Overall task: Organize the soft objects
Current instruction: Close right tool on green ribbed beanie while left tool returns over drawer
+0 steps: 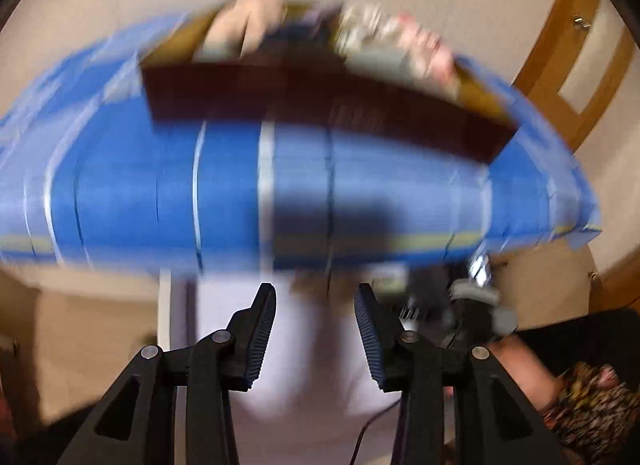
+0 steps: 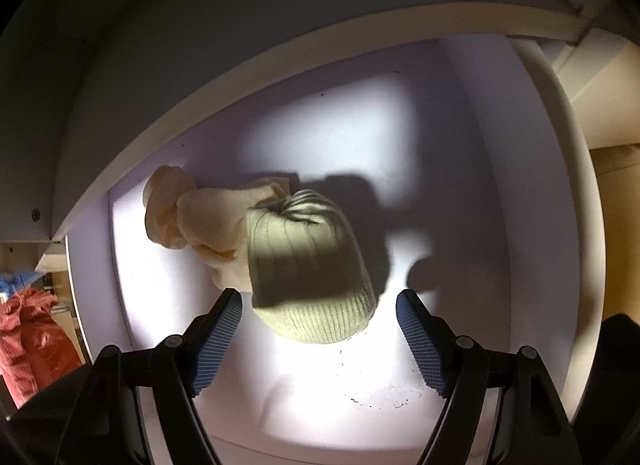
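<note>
In the right wrist view a pale green knitted beanie (image 2: 308,265) lies on the floor of a white drawer (image 2: 460,193). A crumpled cream cloth (image 2: 196,213) touches its far left side. My right gripper (image 2: 320,299) hangs over the beanie's cuff, open, with its blue pads clear of the knit. The left wrist view is blurred. There my left gripper (image 1: 316,293) is open and holds nothing, over a white surface. Beyond it a dark brown box (image 1: 312,93) with several soft items inside sits on a blue striped cloth (image 1: 240,193).
A red garment (image 2: 28,341) and something blue lie outside the drawer at the left. The drawer's cream front rim (image 2: 240,77) arches above. In the left wrist view a person's arm (image 1: 516,369) and a patterned sleeve sit at lower right, and a wooden door frame (image 1: 576,61) stands at upper right.
</note>
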A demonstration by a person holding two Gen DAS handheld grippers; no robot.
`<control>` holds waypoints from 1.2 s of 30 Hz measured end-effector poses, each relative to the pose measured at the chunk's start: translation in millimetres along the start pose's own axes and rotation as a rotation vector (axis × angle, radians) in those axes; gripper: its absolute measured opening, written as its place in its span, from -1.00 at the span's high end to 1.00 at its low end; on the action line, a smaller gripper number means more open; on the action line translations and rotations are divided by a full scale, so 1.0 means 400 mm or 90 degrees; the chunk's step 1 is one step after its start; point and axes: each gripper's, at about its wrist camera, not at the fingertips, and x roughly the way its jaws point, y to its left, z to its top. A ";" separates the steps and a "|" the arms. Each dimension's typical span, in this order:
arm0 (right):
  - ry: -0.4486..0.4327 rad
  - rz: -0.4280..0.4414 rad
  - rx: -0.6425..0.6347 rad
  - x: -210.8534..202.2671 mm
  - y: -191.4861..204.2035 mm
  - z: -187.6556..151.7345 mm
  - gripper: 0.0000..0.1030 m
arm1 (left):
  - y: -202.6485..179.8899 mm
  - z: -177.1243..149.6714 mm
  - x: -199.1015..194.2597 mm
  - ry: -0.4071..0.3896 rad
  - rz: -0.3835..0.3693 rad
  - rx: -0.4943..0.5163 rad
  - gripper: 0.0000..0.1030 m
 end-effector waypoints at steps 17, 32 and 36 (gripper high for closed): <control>0.019 -0.049 -0.088 0.061 0.080 -0.014 -0.27 | 0.053 -0.138 0.197 0.151 0.087 -0.034 0.21; 0.032 -0.043 -0.077 0.034 0.084 -0.067 -0.23 | 0.065 -0.187 0.292 0.231 0.087 -0.060 0.21; 0.034 -0.041 -0.075 0.026 0.083 -0.080 -0.23 | 0.062 -0.203 0.317 0.255 0.090 -0.054 0.21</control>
